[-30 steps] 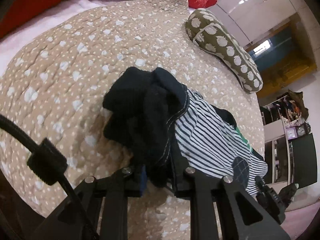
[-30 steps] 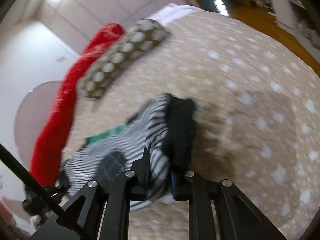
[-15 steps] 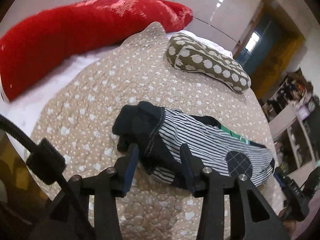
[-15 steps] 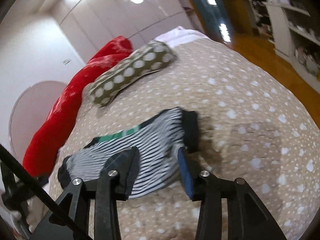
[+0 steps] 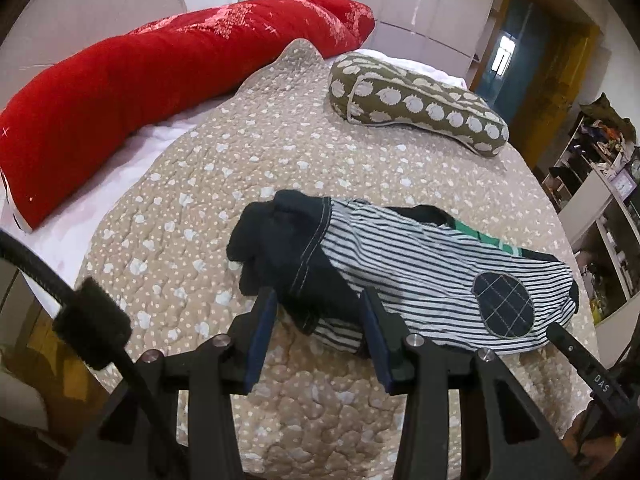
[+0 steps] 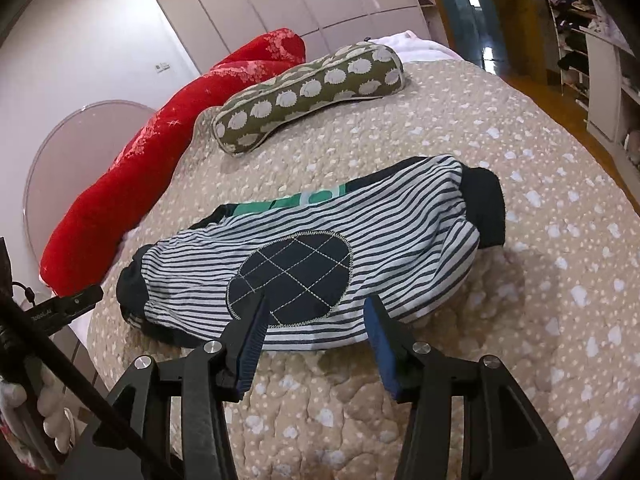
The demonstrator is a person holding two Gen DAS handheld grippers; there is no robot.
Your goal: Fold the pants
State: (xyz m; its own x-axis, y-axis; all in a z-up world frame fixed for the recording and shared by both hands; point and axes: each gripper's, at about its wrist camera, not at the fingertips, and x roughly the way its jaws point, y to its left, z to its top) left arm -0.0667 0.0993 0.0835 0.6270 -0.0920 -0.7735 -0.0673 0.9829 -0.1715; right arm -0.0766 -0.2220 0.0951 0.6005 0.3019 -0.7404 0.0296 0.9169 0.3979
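Note:
The pants point(image 5: 420, 276) are small, striped black and white, with dark cuffs and a round dark patch. They lie folded in a long bundle on the beige dotted quilt point(image 5: 240, 184). My left gripper point(image 5: 318, 304) is open and empty, its tips just short of the dark cuff end point(image 5: 280, 248). In the right wrist view the pants point(image 6: 320, 248) lie across the middle. My right gripper point(image 6: 316, 312) is open and empty, its tips at the near edge of the pants by the round patch point(image 6: 292, 276).
A long red bolster point(image 5: 140, 80) lies along the far left edge of the bed. An olive pillow with white dots point(image 5: 416, 100) lies at the far side. Shelves point(image 5: 600, 200) and a wooden floor are off to the right.
Both grippers have opened and let go of the pants, then pulled back and up. The pants now lie flat on the quilt.

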